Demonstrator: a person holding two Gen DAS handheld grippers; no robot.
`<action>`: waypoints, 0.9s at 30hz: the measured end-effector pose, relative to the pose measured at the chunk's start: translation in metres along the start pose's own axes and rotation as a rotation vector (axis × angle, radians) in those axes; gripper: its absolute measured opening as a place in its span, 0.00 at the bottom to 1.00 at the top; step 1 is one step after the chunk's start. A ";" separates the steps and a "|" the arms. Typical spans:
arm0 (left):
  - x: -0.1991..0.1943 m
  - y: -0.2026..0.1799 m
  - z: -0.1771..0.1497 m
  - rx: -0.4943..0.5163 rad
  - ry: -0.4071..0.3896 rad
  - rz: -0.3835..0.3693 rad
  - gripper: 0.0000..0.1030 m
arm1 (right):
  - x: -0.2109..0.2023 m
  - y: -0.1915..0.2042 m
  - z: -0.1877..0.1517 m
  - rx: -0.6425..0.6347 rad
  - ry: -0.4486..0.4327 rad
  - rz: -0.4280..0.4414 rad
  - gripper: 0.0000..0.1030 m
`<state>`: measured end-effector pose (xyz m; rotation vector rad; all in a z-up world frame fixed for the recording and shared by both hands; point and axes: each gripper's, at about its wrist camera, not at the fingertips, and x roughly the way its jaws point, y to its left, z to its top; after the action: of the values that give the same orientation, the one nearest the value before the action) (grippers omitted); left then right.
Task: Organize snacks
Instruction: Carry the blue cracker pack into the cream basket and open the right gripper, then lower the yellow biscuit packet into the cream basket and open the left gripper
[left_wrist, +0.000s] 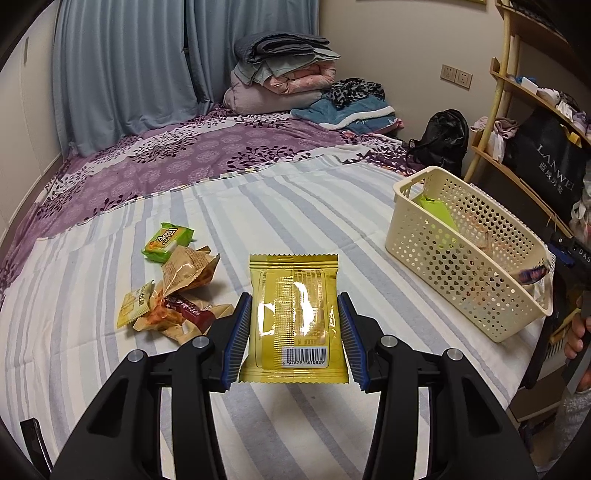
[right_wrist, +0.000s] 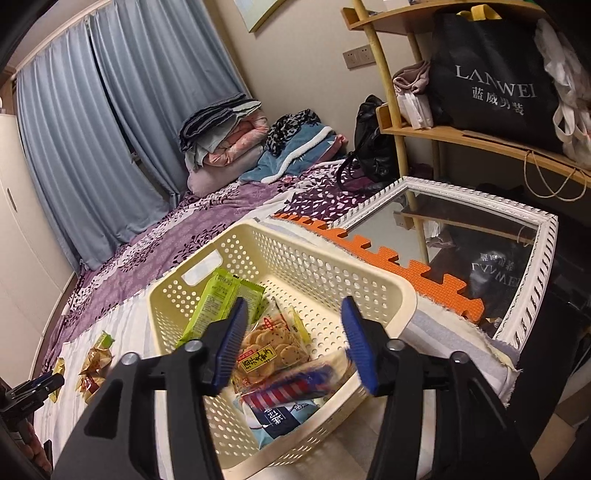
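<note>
My left gripper (left_wrist: 293, 332) is shut on a yellow snack packet (left_wrist: 293, 314) and holds it above the striped sheet. A pile of loose snacks (left_wrist: 173, 291) and a green packet (left_wrist: 168, 240) lie on the sheet to its left. The cream perforated basket (left_wrist: 436, 254) stands to the right. My right gripper (right_wrist: 295, 347) is open and empty above the basket (right_wrist: 373, 291). Inside lie a green packet (right_wrist: 218, 306), a cracker bag (right_wrist: 271, 350), a red-and-blue striped packet (right_wrist: 291, 387) and a dark blue packet (right_wrist: 280, 421).
Folded bedding (left_wrist: 284, 74) is stacked at the far end of the bed. A wooden shelf (right_wrist: 461, 136) with a black bag (right_wrist: 491, 81) stands at the right. A white-framed mirror (right_wrist: 476, 240) and an orange foam mat (right_wrist: 406, 269) lie beside the basket.
</note>
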<state>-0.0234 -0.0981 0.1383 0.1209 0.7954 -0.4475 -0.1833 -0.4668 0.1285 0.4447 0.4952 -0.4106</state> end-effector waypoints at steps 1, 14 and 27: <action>0.000 -0.002 0.000 0.005 0.001 -0.001 0.46 | 0.000 0.000 0.001 0.001 -0.001 0.003 0.54; 0.008 -0.047 0.027 0.105 -0.014 -0.042 0.46 | -0.007 -0.007 -0.001 -0.004 -0.061 -0.014 0.65; 0.038 -0.151 0.079 0.297 -0.049 -0.164 0.46 | 0.002 -0.030 0.012 0.035 -0.087 -0.012 0.66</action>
<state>-0.0131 -0.2687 0.1752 0.3209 0.6899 -0.7199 -0.1920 -0.4981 0.1277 0.4563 0.4070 -0.4490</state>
